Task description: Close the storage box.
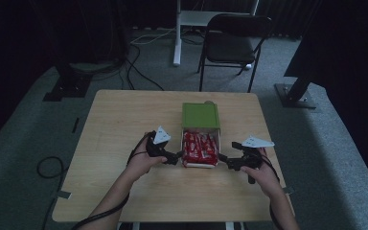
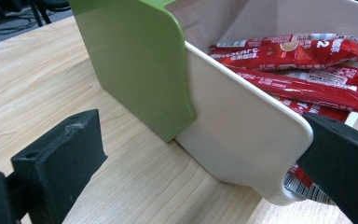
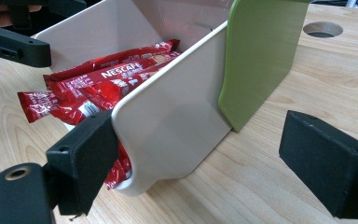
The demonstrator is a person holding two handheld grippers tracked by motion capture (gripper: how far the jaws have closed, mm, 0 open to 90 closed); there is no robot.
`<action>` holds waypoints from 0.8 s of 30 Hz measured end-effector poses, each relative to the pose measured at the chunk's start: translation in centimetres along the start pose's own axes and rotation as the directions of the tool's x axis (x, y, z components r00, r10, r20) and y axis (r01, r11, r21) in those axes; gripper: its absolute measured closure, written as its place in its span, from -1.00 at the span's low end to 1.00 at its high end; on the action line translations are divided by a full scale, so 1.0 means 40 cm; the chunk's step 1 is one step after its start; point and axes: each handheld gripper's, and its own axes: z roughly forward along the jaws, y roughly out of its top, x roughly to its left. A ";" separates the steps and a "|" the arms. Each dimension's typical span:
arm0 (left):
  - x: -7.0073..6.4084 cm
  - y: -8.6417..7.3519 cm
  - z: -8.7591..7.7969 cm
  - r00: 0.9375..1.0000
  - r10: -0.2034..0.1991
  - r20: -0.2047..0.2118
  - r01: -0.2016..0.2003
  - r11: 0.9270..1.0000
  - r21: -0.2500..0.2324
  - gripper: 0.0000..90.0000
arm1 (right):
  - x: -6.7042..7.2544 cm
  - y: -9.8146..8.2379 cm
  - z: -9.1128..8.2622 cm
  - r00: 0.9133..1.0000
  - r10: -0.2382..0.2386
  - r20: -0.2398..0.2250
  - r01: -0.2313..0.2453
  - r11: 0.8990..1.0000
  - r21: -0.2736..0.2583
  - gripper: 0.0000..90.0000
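Left tool (image 1: 175, 156) and right tool (image 1: 223, 159) both spread wide, one at each side wall of the white box (image 1: 200, 164) on the surface (image 1: 124, 120); red packets (image 1: 200, 147) inside; could tip and spill with an uneven squeeze.

Square light-wood desk (image 1: 124, 143) with round cable hole (image 3: 322, 29); bearing a cream plastic box (image 1: 200, 164) under a half-slid green lid (image 1: 200, 115).

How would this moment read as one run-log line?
left gripper: open, at tray wall | right gripper: open, opposite wall | red sachets inside
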 end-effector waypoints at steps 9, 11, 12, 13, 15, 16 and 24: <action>0.005 0.003 0.005 1.000 -0.002 -0.001 0.002 1.000 -0.001 -0.94 | -0.004 0.002 0.004 1.000 0.008 0.011 -0.008 1.000 -0.003 -0.75; 0.006 0.005 0.007 1.000 0.000 -0.002 0.000 1.000 -0.001 -0.94 | -0.005 0.004 0.005 1.000 0.011 0.014 -0.011 1.000 -0.005 -0.75; 0.007 0.006 0.008 1.000 0.000 -0.004 0.000 1.000 -0.001 -0.94 | -0.005 0.004 0.006 1.000 0.011 0.016 -0.011 1.000 -0.005 -0.75; 0.007 0.007 0.008 1.000 0.000 -0.004 0.000 1.000 -0.002 -0.94 | -0.006 0.005 0.006 1.000 0.015 0.018 -0.015 1.000 -0.007 -0.75; 0.009 0.008 0.010 1.000 -0.007 -0.005 0.007 1.000 -0.006 -0.94 | -0.008 0.006 0.007 1.000 0.020 0.021 -0.020 1.000 -0.010 -0.75; 0.010 0.009 0.010 1.000 -0.006 -0.005 0.006 1.000 -0.005 -0.94 | -0.009 0.006 0.008 1.000 0.022 0.021 -0.021 1.000 -0.012 -0.75; 0.015 0.018 0.014 1.000 -0.010 -0.012 0.010 1.000 -0.010 -0.94 | -0.015 0.014 0.012 0.999 0.034 0.034 -0.033 0.999 -0.022 -0.75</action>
